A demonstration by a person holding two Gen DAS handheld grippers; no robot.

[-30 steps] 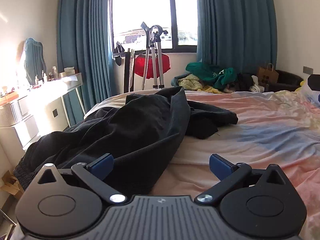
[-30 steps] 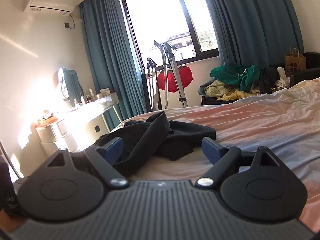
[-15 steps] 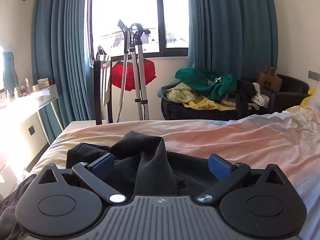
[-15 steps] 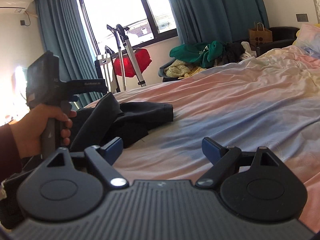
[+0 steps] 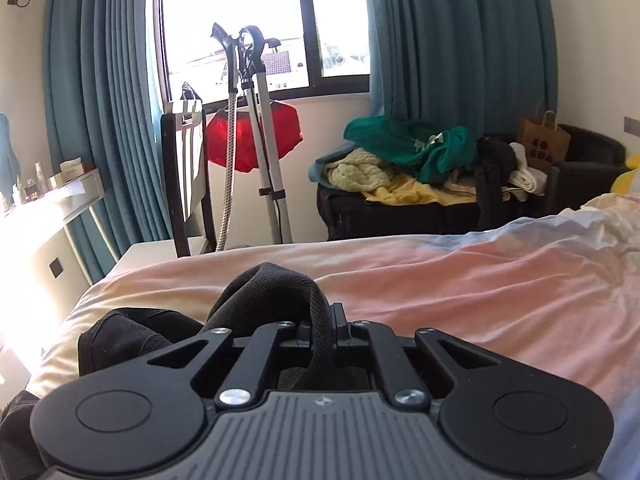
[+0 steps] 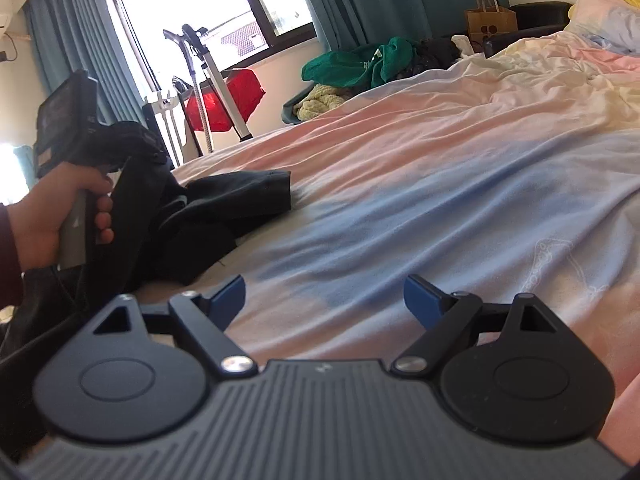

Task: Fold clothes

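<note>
the left claw [image 5: 322, 326] is closed on a thick fold of the black garment [image 5: 272, 292], low in the middle of the left wrist frame. the fold stands up as a hump between the two jaws, and the rest of the cloth lies at the lower left of that frame on the bed [image 5: 460, 280], which has a pink and light blue sheet.

in the right wrist frame the right claw [image 6: 324, 300] is open at the bottom centre. its blue pads [image 6: 230, 296] are wide apart with only the blue part of the sheet between them, and they touch no cloth. the black garment [image 6: 224, 200] is at the left middle of this frame, partly flat on the bed and partly lifted. at the left edge a hand [image 6: 52, 208] holds the handle of the left claw, and the cloth hangs just beside it.

in the upper part of both frames there is a window with teal curtains [image 5: 460, 40] and a pile of clothes [image 5: 404, 152] below it.
</note>
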